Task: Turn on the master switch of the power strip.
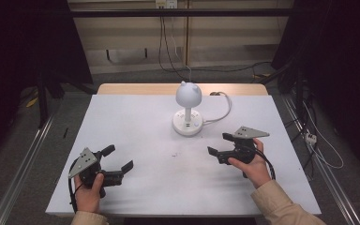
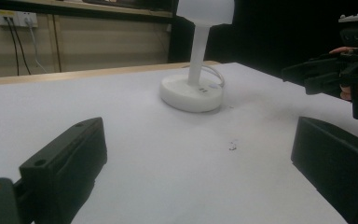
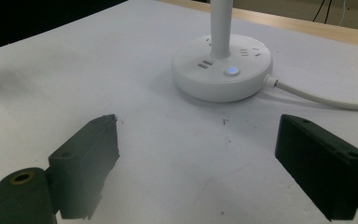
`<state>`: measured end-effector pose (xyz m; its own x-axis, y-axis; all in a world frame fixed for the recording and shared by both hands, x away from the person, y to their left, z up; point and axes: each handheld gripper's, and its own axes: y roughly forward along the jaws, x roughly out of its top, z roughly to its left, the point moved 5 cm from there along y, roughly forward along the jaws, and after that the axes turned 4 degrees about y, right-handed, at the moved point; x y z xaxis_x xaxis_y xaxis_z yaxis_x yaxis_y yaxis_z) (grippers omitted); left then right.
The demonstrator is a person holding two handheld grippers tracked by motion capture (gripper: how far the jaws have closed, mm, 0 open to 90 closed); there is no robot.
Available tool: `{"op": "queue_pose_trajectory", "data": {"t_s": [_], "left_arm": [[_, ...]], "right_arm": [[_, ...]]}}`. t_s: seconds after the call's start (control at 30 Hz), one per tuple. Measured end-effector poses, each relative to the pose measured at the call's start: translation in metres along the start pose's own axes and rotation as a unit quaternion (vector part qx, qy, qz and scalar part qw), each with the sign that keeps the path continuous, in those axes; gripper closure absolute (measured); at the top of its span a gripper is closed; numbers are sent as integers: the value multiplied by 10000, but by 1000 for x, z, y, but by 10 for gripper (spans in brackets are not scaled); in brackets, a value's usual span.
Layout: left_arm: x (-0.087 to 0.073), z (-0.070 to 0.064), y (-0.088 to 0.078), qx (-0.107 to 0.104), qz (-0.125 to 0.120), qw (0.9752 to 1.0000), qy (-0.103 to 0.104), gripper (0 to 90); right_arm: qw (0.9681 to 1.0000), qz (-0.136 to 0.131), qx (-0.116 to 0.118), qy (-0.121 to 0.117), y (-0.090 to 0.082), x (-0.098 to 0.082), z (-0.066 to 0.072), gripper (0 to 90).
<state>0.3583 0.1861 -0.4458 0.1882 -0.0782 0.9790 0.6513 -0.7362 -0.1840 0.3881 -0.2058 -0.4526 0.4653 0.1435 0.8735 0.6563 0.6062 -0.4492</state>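
left gripper [image 1: 120,158]: jaws wide apart, holds nothing, over bare table [image 1: 136,126] | right gripper [image 1: 219,144]: jaws wide apart, empty | lamp [image 1: 188,111]: ahead of both grippers, between them, well apart; stem upright, long axis vertical; shade cut off in both gripper views | cord [image 1: 221,113] leaves base toward right gripper's side

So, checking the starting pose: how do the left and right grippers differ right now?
The right gripper lies nearer the lamp than the left gripper. The left one's jaws point right, the right one's point left. Both are open, holding nothing, just above the table.
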Motion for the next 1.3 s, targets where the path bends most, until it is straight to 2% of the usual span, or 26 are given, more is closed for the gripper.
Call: {"op": "queue_pose_trajectory", "data": {"t_s": [0.47, 0.73, 1.3], "left_arm": [[0, 0, 1, 3, 17, 10000, 0, 31], [0, -2, 2, -12, 29, 10000, 16, 31], [-1, -3, 3, -19, 67, 10000, 36, 31]], "right_arm": [[9999, 39, -121, 1, -22, -14, -7, 125], [9999, 48, -112, 84, -32, -19, -11, 124], [9998, 11, -142, 107, -51, -32, -13, 125]]}}
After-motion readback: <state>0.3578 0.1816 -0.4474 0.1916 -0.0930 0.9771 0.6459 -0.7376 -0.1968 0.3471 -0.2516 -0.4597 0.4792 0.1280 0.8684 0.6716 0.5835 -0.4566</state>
